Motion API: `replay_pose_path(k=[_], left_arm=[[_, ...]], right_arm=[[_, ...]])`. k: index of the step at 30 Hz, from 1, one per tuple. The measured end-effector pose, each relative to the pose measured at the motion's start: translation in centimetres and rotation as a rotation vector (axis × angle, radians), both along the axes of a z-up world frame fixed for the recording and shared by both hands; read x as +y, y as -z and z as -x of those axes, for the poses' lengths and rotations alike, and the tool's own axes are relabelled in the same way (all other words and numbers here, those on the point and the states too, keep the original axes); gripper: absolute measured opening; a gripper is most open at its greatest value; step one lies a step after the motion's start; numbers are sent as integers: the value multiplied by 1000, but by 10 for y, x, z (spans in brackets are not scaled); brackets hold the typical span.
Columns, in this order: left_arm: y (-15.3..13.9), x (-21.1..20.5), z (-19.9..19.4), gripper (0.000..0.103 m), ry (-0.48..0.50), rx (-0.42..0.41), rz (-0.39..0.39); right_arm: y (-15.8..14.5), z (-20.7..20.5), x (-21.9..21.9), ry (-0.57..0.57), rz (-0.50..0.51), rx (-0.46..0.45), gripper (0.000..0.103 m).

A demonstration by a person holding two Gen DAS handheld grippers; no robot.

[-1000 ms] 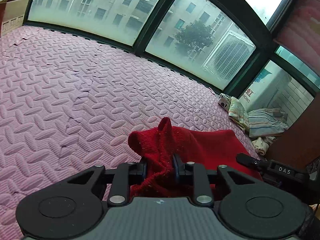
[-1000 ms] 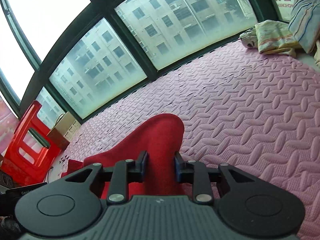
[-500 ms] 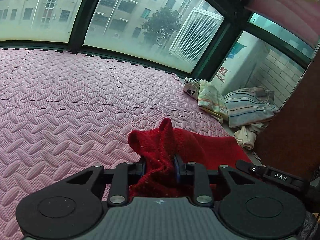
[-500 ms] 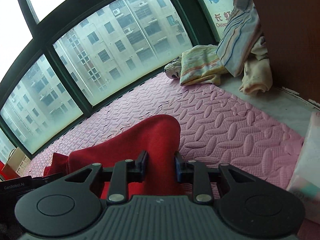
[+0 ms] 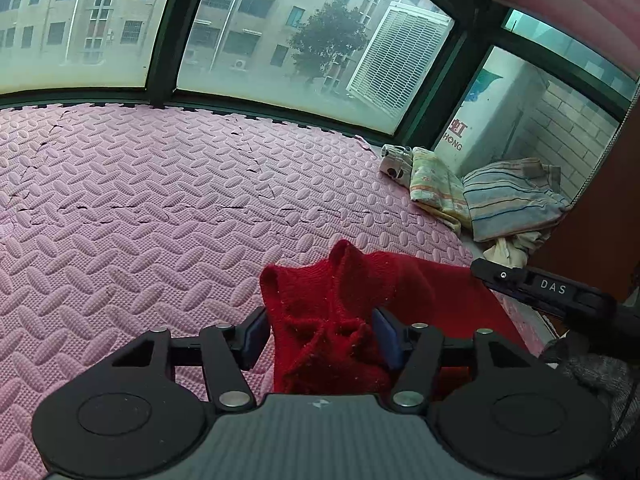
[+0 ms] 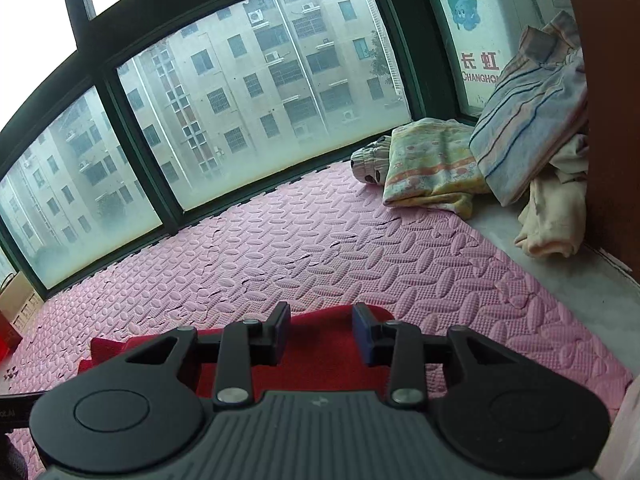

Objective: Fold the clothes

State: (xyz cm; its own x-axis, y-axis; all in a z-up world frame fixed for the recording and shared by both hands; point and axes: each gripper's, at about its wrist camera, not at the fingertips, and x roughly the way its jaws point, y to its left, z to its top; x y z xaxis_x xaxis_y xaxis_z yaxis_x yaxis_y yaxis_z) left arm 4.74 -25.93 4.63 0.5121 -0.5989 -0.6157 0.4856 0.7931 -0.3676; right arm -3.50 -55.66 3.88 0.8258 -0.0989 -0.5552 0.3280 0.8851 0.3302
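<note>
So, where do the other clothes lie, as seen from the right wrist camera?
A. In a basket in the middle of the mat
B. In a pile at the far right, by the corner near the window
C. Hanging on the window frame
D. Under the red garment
B: the striped cloth and the pale patterned cloth lie heaped at the far right edge of the pink mat, beside the window.

Matte black two-finger left gripper (image 5: pixel 320 334) and right gripper (image 6: pixel 321 334), silver screws, blue-grey pads (image 5: pixel 385 336), ribbed grey housings.
</note>
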Motion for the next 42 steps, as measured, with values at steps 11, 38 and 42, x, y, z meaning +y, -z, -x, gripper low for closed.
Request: replay_pose_path(k=[11,38,42], left_arm=[[3,7,3,62,-9,15,3],[-8,48,20,82,-91,10,31],[-11,55,34,91,-99,-12,21]], right_arm=[[-19,6,51,-121,55,-38,35],[-3,36,137,-144,277,-65,52],[11,47,144,-133,283,-38,52]])
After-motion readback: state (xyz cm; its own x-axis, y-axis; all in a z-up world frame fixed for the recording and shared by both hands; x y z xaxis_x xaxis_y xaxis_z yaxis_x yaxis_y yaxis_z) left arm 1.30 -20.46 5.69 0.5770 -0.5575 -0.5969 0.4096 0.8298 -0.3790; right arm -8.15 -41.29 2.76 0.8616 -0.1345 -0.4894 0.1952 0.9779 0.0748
